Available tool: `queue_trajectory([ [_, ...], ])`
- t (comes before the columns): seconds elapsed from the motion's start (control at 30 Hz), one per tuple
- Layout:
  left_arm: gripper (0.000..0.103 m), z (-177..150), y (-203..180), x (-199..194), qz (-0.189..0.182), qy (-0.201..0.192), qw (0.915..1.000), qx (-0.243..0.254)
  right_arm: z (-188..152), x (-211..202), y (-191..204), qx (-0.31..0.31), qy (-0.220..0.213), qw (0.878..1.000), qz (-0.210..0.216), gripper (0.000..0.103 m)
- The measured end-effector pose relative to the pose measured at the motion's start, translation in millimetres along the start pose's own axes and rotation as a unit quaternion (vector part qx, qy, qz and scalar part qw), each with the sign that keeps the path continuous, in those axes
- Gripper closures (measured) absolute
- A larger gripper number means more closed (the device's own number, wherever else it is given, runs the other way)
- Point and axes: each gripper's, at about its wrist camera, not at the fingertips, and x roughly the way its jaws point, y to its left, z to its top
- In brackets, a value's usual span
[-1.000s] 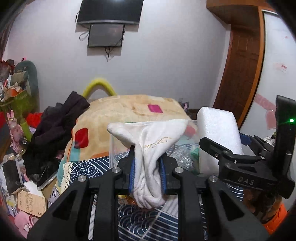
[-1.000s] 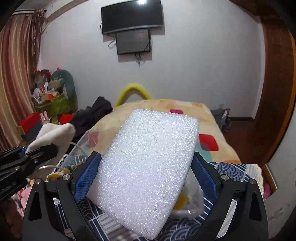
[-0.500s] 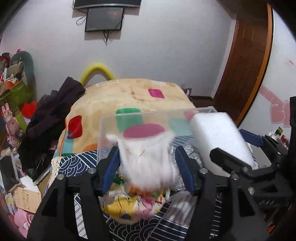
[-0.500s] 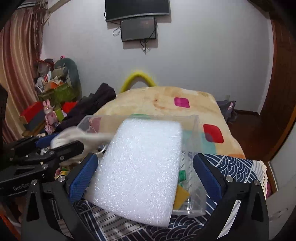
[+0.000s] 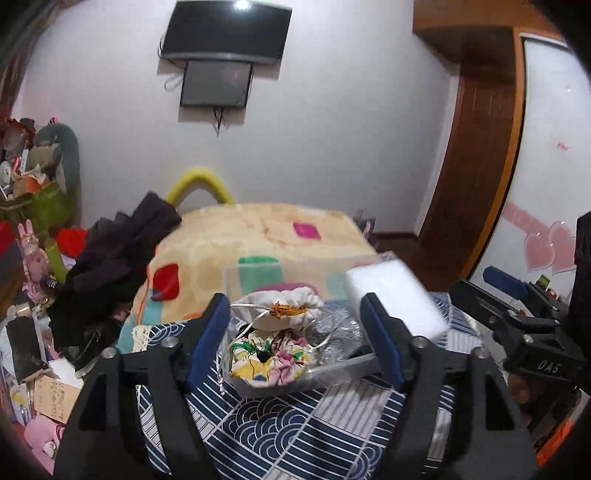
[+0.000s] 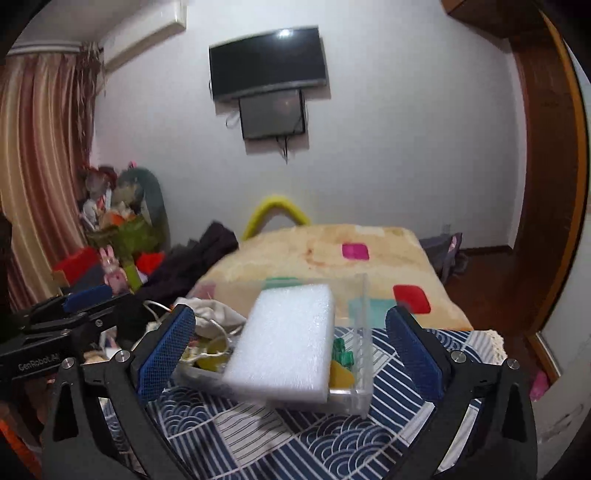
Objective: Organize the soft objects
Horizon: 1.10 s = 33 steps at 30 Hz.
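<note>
Both my left hand-held gripper and right hand-held gripper stand wide, holding nothing. White pouch lies in the clear box; foam block leans on its near wall, at 12 o'clock.

Dim indoor light, a glare spot on the television, fisheye-dark corners, perhaps slight motion blur.

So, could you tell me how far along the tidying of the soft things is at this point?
Done: the white pouch and floral pouch lie in the clear box. In hand: nothing; the left gripper and right gripper are open. Left: the foam block leans over the box's front edge, so it needs settling inside.
</note>
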Motion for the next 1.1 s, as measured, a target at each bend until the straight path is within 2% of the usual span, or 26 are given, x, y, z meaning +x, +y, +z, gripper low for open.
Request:
queue_trajectory([
  [0.13,0.016,-5.2,-10.3,-39.2,0.003,-0.056,0.9984,0.009,0.9,-26.1,1.1,0.003,-0.030,1.000,-0.005,0.000],
  [0.27,0.006,-9.5,-23.3,-71.3,0.011,-0.098,0.9948,0.026,2.0,-53.1,10.0,-0.015,-0.070,0.997,-0.041,0.000],
  [0.37,0.003,-15.2,-32.1,-90.5,0.008,-0.116,0.9927,0.030,1.0,-68.3,20.6,-0.035,-0.082,0.995,-0.034,0.000],
  [0.57,0.001,-27.7,-42.8,-113.0,0.010,-0.133,0.9904,0.038,-5.0,-79.9,30.9,-0.034,-0.092,0.995,-0.014,0.000],
  [1.1,0.000,-31.4,-33.5,-126.7,0.019,-0.145,0.9889,0.024,-11.3,-85.0,42.9,-0.043,-0.104,0.993,-0.020,0.000],
])
